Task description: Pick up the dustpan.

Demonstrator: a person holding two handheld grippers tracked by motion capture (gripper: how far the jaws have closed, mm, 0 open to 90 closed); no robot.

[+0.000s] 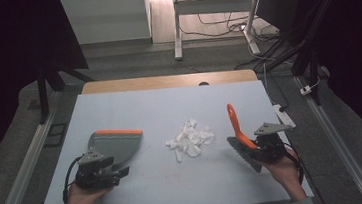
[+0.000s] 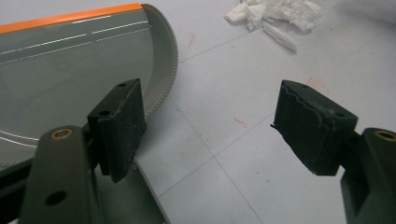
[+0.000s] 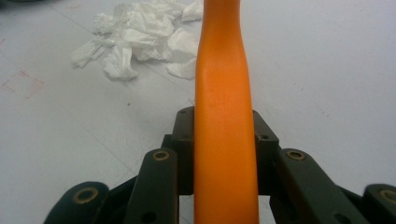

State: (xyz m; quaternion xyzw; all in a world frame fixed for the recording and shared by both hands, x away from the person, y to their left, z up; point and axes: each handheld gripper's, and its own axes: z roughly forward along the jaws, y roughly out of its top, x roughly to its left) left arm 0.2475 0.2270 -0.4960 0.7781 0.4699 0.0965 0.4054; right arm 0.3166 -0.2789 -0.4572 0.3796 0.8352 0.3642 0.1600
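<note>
A grey dustpan (image 1: 117, 142) with an orange front lip lies flat on the left of the pale blue table (image 1: 169, 108). My left gripper (image 1: 100, 171) is at its near end. In the left gripper view that gripper (image 2: 215, 128) stands open, with the dustpan (image 2: 70, 70) beside its left jaw and bare table between the pads. A heap of crumpled white paper (image 1: 190, 138) (image 2: 275, 16) (image 3: 135, 32) lies mid-table. My right gripper (image 1: 266, 146) (image 3: 224, 137) is shut on the orange handle (image 3: 224, 93) of a brush (image 1: 236, 127), whose grey bristles (image 1: 244, 156) rest near the table.
A white power strip (image 1: 284, 114) lies at the table's right edge. A wooden strip (image 1: 167, 80) runs along the far edge. Metal rails flank the table on the floor, and a desk frame with cables (image 1: 221, 22) stands beyond.
</note>
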